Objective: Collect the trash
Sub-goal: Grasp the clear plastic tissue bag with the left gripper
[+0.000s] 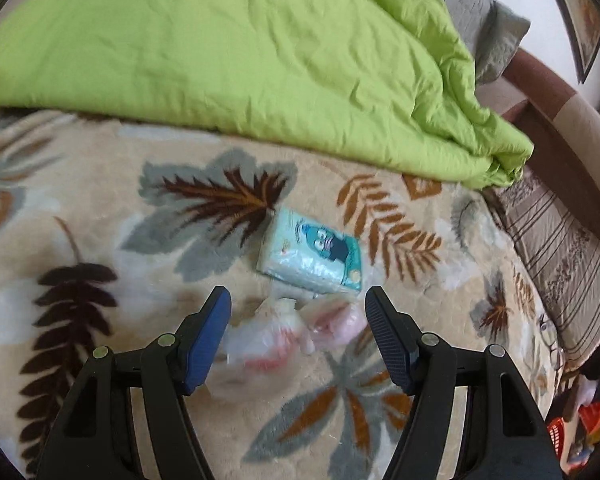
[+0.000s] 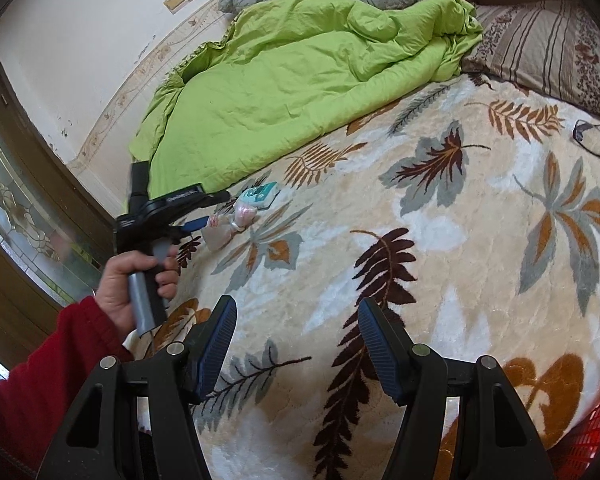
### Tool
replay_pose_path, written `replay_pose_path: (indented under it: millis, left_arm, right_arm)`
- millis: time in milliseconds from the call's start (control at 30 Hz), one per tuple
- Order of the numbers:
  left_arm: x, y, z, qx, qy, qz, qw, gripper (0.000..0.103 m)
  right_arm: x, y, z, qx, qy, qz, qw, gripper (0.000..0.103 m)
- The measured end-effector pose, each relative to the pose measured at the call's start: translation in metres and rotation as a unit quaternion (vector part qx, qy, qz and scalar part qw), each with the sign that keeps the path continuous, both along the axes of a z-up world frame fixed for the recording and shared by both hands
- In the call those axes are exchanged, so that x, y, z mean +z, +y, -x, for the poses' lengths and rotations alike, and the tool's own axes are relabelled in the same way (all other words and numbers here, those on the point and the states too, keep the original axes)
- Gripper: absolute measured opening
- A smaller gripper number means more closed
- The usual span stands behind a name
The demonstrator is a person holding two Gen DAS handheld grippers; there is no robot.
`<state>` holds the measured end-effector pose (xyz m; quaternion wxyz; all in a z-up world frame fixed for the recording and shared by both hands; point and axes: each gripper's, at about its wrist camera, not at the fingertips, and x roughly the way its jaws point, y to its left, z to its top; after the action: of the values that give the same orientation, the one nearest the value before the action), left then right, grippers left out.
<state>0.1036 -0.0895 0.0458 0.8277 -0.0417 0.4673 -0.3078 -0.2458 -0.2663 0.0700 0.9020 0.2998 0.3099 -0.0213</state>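
It was a home bedroom: a bed under a leaf-patterned blanket, a crumpled green duvet, striped pillows, and eyeglasses lying on it.

You had soft, even daylight, with no hard shadows on the leaf-print blanket. The plastic bag nearest the green duvet smeared with motion blur. Fisheye bending darkened both views' edges.

Bed with leaf-print blanket filled both frames. Green duvet lay upper centre, striped pillow upper right. White wall upper left; glazed door at left. Daylight.
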Motion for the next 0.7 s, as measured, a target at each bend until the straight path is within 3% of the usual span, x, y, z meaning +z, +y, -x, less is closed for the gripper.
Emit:
replay_pose_path:
  millis: [100, 200, 300, 333, 400, 533, 700]
  left_arm:
    - [-0.009, -0.011, 0.013, -0.043, -0.007, -0.022, 0.9988, 0.061]
    - [-0.017, -0.025, 0.035, -0.095, -0.013, -0.05, 0.9941, 0.06]
    - [-0.022, -0.035, 0.057, -0.116, -0.058, -0.093, 0.9872, 0.056]
    - [-0.024, -0.037, 0.06, -0.107, -0.071, -0.111, 0.9855, 0.051]
    - [-0.024, -0.032, 0.058, -0.078, -0.073, -0.122, 0.9868, 0.029]
    - [-0.009, -0.004, 0.069, 0.0, -0.074, -0.096, 0.9926, 0.028]
    - [0.019, 0.039, 0.115, 0.078, -0.106, -0.071, 0.9887, 0.028]
  right_arm:
    - [-0.001, 0.0, 0.0, 0.001, 0.0, -0.003, 1.0, 0.068]
    - [-0.001, 0.0, 0.0, 0.002, -0.001, -0.005, 1.0, 0.068]
    - [-0.002, 0.001, -0.002, 0.001, 0.002, -0.005, 1.0, 0.068]
    - [-0.002, 0.001, -0.002, 0.001, 0.003, -0.004, 1.0, 0.069]
    - [-0.001, 0.002, -0.003, 0.001, 0.006, -0.002, 1.0, 0.069]
    - [-0.002, 0.002, -0.005, 0.003, 0.014, -0.001, 1.0, 0.068]
    - [-0.003, 0.0, -0.029, 0.057, 0.036, -0.007, 0.998, 0.068]
